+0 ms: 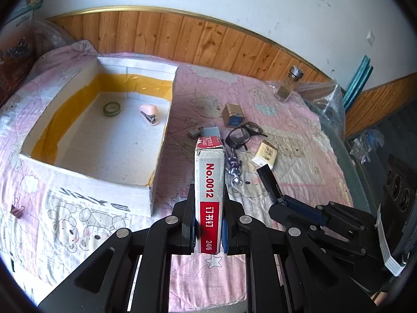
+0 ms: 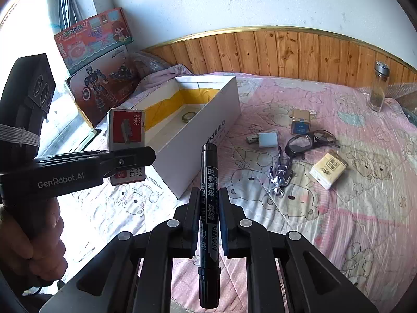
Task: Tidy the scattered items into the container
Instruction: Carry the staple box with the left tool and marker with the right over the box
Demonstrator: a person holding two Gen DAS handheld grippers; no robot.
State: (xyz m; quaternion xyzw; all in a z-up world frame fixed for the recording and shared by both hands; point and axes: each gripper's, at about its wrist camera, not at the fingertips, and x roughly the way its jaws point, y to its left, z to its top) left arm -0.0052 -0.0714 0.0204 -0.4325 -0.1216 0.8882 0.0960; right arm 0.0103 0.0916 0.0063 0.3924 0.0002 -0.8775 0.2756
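Far left, white container [image 1: 86,174] sits on the pink bedspread [image 1: 286,120] w/ tape roll [image 1: 111,109] & pink stapler [image 1: 149,113] already inside. Next right, left gripper [image 1: 209,208] is clamped tight on the staple box [image 1: 210,182], held up above the bed just right of the container's near corner. Cardboard box, likely dense for its size, stiff; flat sides suit the pads, gripped low on its long faces. Further right, right gripper [image 2: 207,208] is closed on the black marker [image 2: 208,208], mid-barrel: light, rigid, smooth plastic, could pivot or slip. Still loose on the bed: glasses [image 1: 243,134], keychain [image 1: 234,168], small yellow pack [image 1: 264,154], gold tin [image 1: 232,116], glass jar [image 1: 289,84] (fragile).
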